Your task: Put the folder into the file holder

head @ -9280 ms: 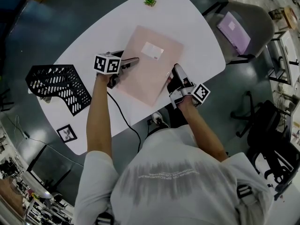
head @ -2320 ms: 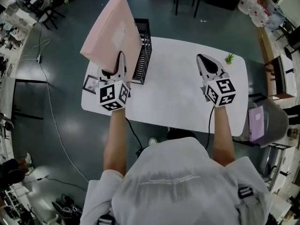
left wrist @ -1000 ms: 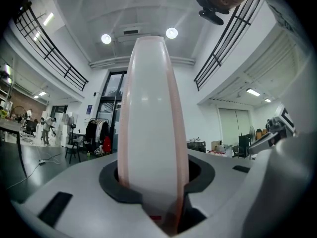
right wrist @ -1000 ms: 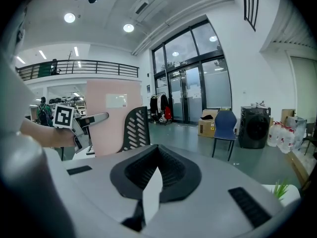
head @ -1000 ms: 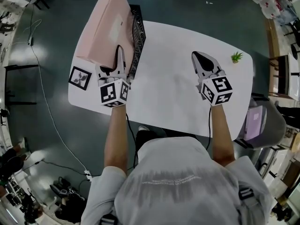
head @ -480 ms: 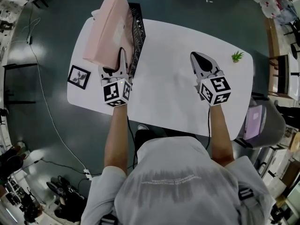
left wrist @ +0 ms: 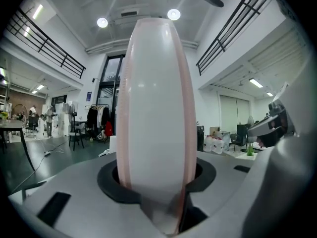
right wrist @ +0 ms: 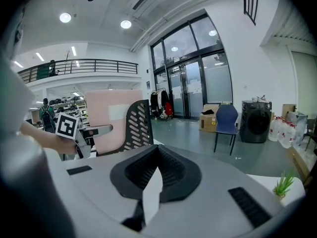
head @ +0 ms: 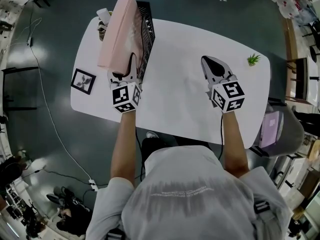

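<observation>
Change noted: over the last second the folder (head: 119,36) has swung from a wide lean, away from the right tongs, to nearly upright. It has also come lower, alongside the holder (head: 148,26). From above it now shows almost edge-on.

Left tongs (head: 131,70): clamped on the folder's near lower edge. The left gripper view shows the folder's thick edge rising straight up from between the jaws and filling the middle of the frame.

Right tongs (head: 210,64): jaws together, nothing in them. They are held over the table (head: 180,101), well apart from the left tongs and playing no part.

Assessment: the folder is lined up with the holder and insertion looks under way. It is not shown complete, since the left tongs grip the folder and carry at least part of its weight.

Not established:
- Whether the folder's bottom edge is inside the holder or only beside it. In the head view the folder covers the holder's side away from the right tongs. In the right gripper view the mesh wall overlaps the pink face without showing which stands in front.
- The holder's base and opening appear in no view.
- A small pale object (head: 102,15) beyond the folder, newly uncovered, cannot be identified.
- The folder's top is cut off in the left gripper view.
</observation>
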`<state>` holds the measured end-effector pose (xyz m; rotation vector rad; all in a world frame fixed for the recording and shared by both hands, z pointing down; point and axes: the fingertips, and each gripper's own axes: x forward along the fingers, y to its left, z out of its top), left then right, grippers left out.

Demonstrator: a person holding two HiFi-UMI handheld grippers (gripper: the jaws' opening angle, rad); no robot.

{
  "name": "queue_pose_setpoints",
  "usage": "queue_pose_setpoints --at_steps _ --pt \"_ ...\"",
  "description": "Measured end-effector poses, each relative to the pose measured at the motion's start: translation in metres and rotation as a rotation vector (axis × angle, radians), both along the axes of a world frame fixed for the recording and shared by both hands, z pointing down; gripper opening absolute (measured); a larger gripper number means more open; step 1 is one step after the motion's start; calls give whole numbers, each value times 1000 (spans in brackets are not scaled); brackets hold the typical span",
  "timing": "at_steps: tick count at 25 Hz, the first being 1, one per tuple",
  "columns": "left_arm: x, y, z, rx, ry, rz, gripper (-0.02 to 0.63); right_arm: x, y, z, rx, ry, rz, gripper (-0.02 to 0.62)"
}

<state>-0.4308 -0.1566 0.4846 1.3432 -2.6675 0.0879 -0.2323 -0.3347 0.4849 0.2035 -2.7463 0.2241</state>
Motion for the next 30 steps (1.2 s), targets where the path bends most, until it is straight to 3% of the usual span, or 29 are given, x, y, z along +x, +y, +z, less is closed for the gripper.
queue_pose_setpoints --at_steps 12,19,30 --pt "0 0 31 -72 70 3 216 11 -2 -3 18 19 25 25" --pt "6 -2 37 -68 126 88 314 26 10 -13 41 22 49 25" --pt "35 41 23 -78 109 191 333 57 61 -42 77 -16 119 25"
